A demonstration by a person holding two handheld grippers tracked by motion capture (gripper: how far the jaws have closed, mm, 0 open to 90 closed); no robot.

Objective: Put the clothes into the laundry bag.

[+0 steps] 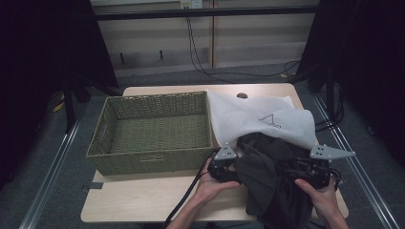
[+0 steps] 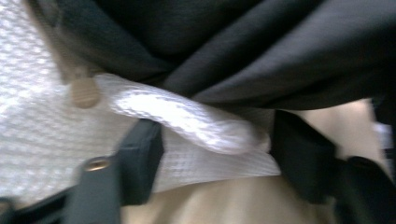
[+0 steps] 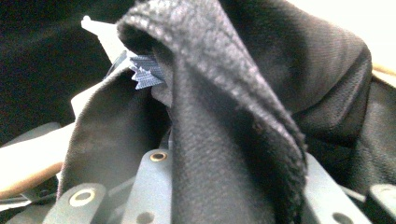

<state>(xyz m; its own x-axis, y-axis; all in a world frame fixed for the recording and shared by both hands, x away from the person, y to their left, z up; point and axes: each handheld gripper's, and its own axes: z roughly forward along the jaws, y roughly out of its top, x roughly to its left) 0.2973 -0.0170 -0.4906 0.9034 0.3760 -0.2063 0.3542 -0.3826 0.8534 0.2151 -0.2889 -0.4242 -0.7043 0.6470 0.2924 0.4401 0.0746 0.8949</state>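
Observation:
A white mesh bag (image 1: 258, 119) lies on the right half of the table, its mouth toward me, with a dark garment (image 1: 267, 176) spilling out of it. My left gripper (image 1: 224, 167) sits at the left side of the bag's mouth. In the left gripper view its jaws stand apart (image 2: 219, 154), and the rolled white mesh edge (image 2: 187, 116) lies between them under the dark cloth (image 2: 257, 56). My right gripper (image 1: 315, 171) is at the garment's right side. Its jaws (image 3: 233, 186) are shut on a fold of the dark garment (image 3: 224, 116), which rises between them.
An empty green woven basket (image 1: 157, 98) stands on the left half of the wooden table (image 1: 143, 200), close to the bag. A beige toggle (image 2: 84, 93) lies on the mesh. A small blue-grey label (image 3: 147, 74) pokes out of the garment.

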